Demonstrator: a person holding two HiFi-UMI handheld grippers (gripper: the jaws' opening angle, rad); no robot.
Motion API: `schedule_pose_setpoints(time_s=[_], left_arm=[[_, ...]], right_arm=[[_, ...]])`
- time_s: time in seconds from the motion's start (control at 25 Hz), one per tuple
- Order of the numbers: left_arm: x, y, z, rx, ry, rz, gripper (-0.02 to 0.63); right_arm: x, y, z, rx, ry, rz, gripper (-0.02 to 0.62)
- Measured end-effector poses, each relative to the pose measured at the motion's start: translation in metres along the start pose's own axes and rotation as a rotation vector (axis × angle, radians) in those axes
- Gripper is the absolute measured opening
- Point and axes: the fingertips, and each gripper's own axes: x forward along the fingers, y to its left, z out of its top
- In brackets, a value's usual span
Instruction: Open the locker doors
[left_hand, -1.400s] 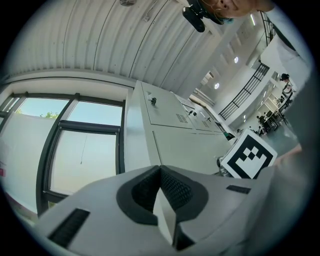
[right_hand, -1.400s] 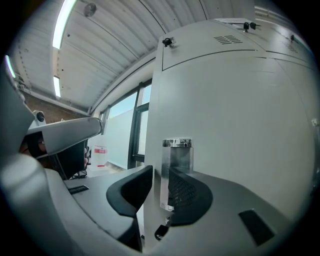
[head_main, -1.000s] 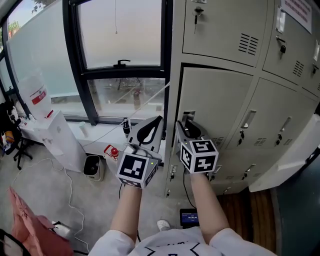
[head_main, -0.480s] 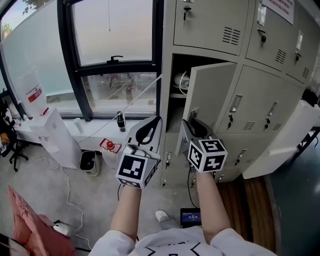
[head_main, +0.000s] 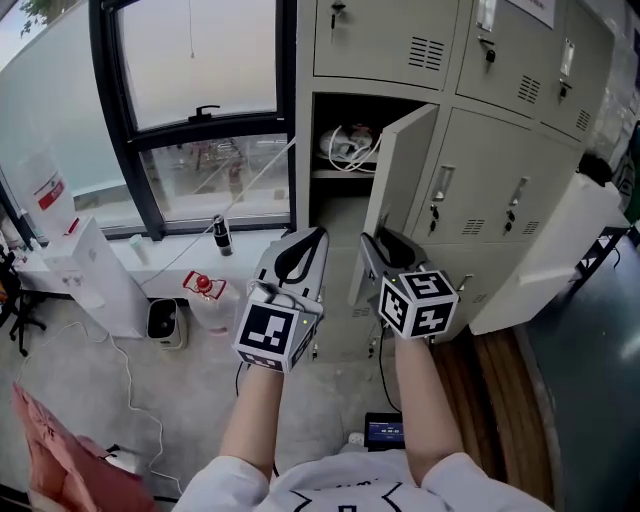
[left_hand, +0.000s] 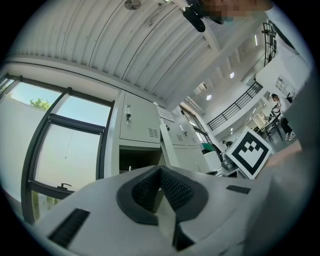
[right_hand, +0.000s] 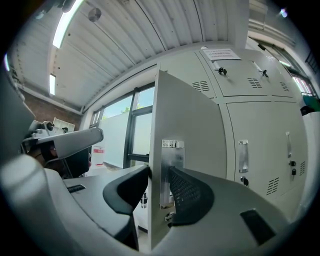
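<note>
The grey locker door (head_main: 405, 170) stands swung out from its bank, and its compartment (head_main: 340, 215) shows a white cable bundle (head_main: 348, 145) on a shelf. My right gripper (head_main: 368, 240) is at the door's free edge. In the right gripper view the door (right_hand: 187, 120) runs between the jaws of my right gripper (right_hand: 159, 176), beside its metal latch plate (right_hand: 169, 152). The jaws have just been opening and the pads sit close to the door without clamping it. My left gripper (head_main: 318, 234) hangs shut and empty left of the door, its pads together in the left gripper view (left_hand: 161, 174).
More closed locker doors (head_main: 500, 190) line the right. A white panel (head_main: 545, 255) leans against them. A window (head_main: 190, 60) is at the left, with a bottle (head_main: 220, 235), a red-capped jug (head_main: 203, 285) and a white box (head_main: 95, 275) below. A small screen device (head_main: 383, 432) lies on the floor.
The locker door has swung from shut to well open, baring the compartment. Both grippers have drawn back from the lockers together, the right one staying at the door's edge.
</note>
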Motion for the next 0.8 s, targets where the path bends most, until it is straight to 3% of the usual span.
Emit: schedule_pose_setpoints(time_s=[0.8], left_arm=[[0.061, -0.085, 0.007, -0.048, -0.029, -0.062, 0.008]], right_arm=[[-0.066, -0.045, 0.003, -0.079, 0.050, 0.150, 0.143]])
